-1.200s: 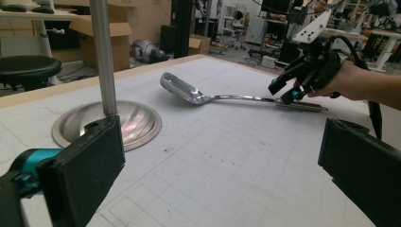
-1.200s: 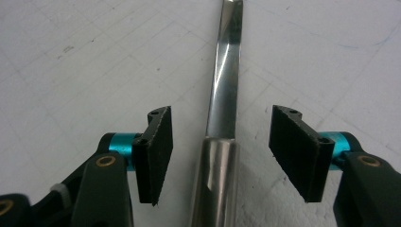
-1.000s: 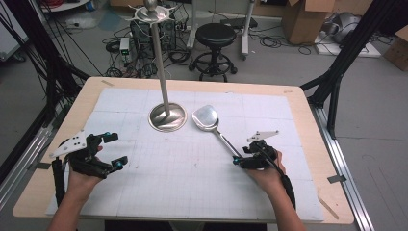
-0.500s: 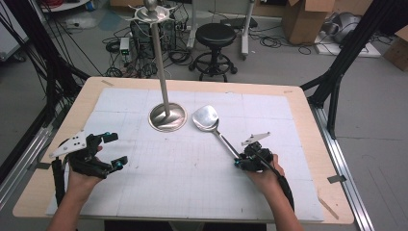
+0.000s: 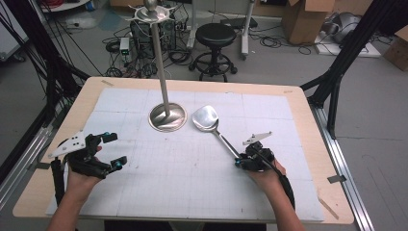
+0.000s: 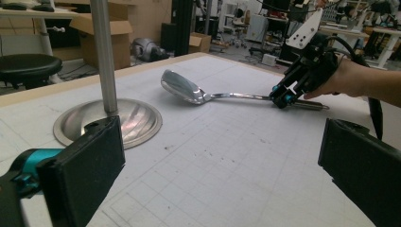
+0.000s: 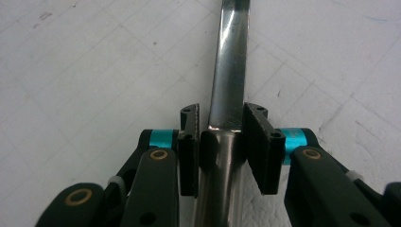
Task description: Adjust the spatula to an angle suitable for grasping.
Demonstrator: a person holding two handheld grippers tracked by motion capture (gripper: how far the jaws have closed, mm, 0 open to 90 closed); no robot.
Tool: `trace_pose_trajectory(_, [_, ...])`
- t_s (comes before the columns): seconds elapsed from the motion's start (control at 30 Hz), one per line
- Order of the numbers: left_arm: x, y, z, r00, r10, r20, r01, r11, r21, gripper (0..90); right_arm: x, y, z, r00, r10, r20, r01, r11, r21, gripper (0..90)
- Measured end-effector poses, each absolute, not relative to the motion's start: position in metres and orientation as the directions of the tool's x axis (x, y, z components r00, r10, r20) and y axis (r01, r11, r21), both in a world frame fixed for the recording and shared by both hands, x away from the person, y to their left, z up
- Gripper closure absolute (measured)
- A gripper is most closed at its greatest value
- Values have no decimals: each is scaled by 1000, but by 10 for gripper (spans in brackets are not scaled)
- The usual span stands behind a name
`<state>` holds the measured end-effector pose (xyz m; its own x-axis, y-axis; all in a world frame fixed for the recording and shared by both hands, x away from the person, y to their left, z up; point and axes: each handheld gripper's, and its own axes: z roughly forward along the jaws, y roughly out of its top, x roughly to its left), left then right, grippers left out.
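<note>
One spatula [image 5: 216, 129] lay on the table [image 5: 298, 103] beside one metal stand [image 5: 166, 115]. The right gripper [image 5: 245, 161] was clamped on the spatula's handle, having just closed. The left gripper [image 5: 111, 150] hovered with jaws wide apart, holding nothing.

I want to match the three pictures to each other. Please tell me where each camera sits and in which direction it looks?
High view: above the person's side, looking forward and down on the table; both forearms, left gripper, right gripper.
Left gripper view: on the left gripper, looking across the table; its wide-apart jaws, the other hand.
Right gripper view: on the right gripper, looking along the spatula; jaws closed on its handle.
Shared: spatula in all three views; stand in the high and left gripper views.
</note>
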<state>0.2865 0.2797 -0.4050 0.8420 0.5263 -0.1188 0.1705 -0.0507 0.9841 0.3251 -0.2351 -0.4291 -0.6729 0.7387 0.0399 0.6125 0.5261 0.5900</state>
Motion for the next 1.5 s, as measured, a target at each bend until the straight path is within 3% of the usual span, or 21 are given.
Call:
trace_pose_trajectory(0.6, [287,280,-405,846,520,-121,171,-48,984,17,319,-226,-426,-801,596,53,519,648,558,687])
trace_pose_trajectory(1.17, [286,281,-404,844,521,-125,170,-41,985,17,324,-172,-423,-943,329,53,305,790,532,685])
trace_pose_trajectory(1.5, [286,281,-404,844,522,-126,168,-34,985,17,330,-148,-418,-967,249,49,237,820,521,686])
